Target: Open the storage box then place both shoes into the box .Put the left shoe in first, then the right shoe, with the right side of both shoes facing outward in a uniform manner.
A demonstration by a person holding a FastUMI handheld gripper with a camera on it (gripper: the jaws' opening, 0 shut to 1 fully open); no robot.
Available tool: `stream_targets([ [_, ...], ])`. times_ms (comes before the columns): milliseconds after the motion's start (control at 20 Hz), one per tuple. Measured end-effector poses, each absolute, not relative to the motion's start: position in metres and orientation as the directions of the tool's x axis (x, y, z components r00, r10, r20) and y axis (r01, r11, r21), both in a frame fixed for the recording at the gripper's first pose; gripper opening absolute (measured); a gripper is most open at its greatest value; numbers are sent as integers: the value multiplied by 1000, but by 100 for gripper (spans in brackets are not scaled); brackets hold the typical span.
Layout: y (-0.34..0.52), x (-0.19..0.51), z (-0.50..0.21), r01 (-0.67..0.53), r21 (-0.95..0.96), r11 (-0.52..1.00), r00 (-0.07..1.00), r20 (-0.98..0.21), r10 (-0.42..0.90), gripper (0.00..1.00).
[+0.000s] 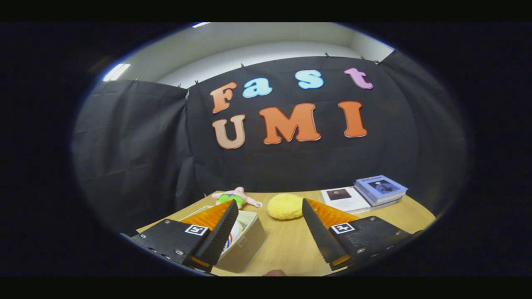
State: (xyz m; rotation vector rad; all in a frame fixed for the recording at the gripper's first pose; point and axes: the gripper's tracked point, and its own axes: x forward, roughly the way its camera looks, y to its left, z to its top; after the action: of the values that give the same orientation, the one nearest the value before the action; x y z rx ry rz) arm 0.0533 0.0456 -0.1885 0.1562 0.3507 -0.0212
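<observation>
Storage box point(245, 238) open, one; gripper point(270, 207) fingers apart, empty.

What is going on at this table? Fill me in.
A person is holding a two-finger gripper above a wooden table. Its fingers are spread open and hold nothing. Behind the left finger sits an open white box with something white, red and blue inside; whether that is a shoe is hard to tell. Beyond the fingers lie a yellow plush, a pink and green soft toy and some books.
</observation>
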Motion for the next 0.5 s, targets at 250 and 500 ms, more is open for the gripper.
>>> stream_targets([
  [250,-12,21,-168,110,2,994,966,-234,-106,93],
  [500,-34,-14,-163,120,-63,991,970,-205,-130,94],
])
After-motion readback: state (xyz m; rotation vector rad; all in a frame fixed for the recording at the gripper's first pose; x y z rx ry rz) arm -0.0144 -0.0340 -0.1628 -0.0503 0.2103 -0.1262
